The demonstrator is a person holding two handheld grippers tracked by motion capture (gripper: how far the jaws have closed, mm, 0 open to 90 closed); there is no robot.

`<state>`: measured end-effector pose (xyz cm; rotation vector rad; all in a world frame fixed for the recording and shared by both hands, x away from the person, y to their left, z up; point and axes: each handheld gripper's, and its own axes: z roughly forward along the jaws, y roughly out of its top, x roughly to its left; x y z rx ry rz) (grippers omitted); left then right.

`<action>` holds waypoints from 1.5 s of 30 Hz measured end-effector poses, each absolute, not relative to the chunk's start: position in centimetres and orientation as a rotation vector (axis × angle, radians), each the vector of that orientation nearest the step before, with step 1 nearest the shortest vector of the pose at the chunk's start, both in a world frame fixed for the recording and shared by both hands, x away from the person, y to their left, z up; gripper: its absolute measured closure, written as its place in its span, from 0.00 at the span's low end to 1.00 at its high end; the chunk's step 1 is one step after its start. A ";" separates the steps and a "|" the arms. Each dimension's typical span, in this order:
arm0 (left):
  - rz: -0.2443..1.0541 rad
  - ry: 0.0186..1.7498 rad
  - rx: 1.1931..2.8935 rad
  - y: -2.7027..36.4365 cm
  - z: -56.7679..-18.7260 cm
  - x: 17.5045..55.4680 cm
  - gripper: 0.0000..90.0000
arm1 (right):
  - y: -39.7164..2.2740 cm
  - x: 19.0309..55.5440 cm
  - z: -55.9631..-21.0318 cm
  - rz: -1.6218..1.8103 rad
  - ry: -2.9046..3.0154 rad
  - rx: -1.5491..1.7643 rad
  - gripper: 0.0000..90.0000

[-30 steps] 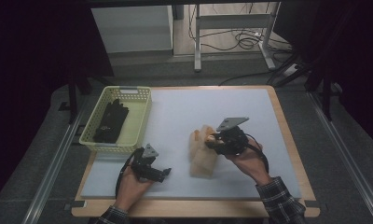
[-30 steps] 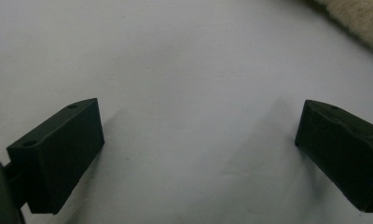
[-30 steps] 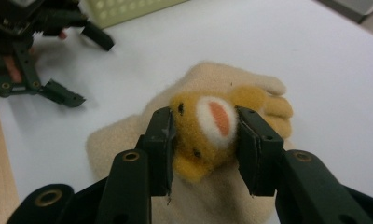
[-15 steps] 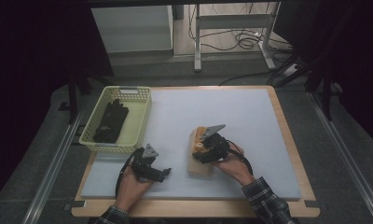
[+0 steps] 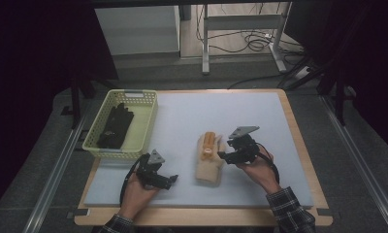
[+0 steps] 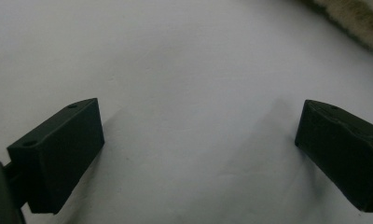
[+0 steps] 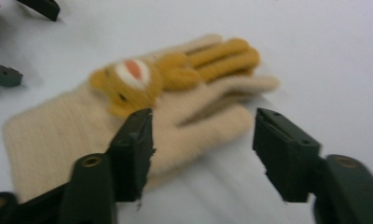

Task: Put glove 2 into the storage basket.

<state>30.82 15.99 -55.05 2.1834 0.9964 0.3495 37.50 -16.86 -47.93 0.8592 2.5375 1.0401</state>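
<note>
A beige knit glove [image 5: 207, 167] with an orange bear patch [image 5: 209, 145] lies flat on the white mat [image 5: 182, 111]. My right gripper [image 5: 223, 156] sits low at the glove's right edge, pointing left. In the right gripper view the glove [image 7: 82, 135] spreads behind my right gripper [image 7: 205, 154]. Its jaws have just been closing; the thumb side lies between them but the pads do not press it. My left gripper [image 5: 171, 180] rests left of the glove, open. In the left gripper view my left gripper [image 6: 198, 140] has bare mat between its jaws, with the glove's edge [image 6: 357, 14] at top right.
A yellow-green basket [image 5: 146, 124] holding dark gloves [image 5: 115, 127] stands at the mat's back left. The wooden table rim [image 5: 299, 145] frames the mat. The other gripper's jaw tips [image 7: 35, 7] show beyond the glove's cuff. Cables and a metal frame lie on the floor behind the table.
My right gripper swung left over the glove, then sank to its right edge with the jaws wider. The glove, bunched up before, now lies flat. The left hand has not moved.
</note>
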 end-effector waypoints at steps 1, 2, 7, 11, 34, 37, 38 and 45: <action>0.350 0.997 2.183 16.0 -55.0 30.8 0.01 | -17.5 37.5 -48.2 1.049 2.538 0.877 0.51; 0.349 0.997 2.183 16.0 -55.0 30.8 0.01 | -17.8 37.4 -48.4 1.048 2.541 0.884 0.56; 0.348 0.999 2.182 16.0 -55.1 30.8 0.01 | -18.8 36.5 -49.8 1.057 2.579 0.882 0.76; 0.348 0.999 2.181 16.0 -55.1 30.8 0.01 | -19.1 35.4 -50.9 1.072 2.618 0.865 0.90; 0.348 1.000 2.181 16.0 -55.1 30.8 0.02 | -14.9 34.4 -52.8 1.107 2.656 0.752 0.93; 0.348 0.999 2.181 16.0 -55.1 30.8 0.02 | -14.1 34.5 -52.9 1.099 2.643 0.731 0.93; 0.348 0.999 2.181 16.0 -55.1 30.8 0.02 | -13.9 34.5 -52.9 1.099 2.640 0.732 0.92; 0.348 0.999 2.182 16.0 -55.1 30.8 0.02 | -12.3 35.1 -53.1 1.106 2.630 0.740 0.91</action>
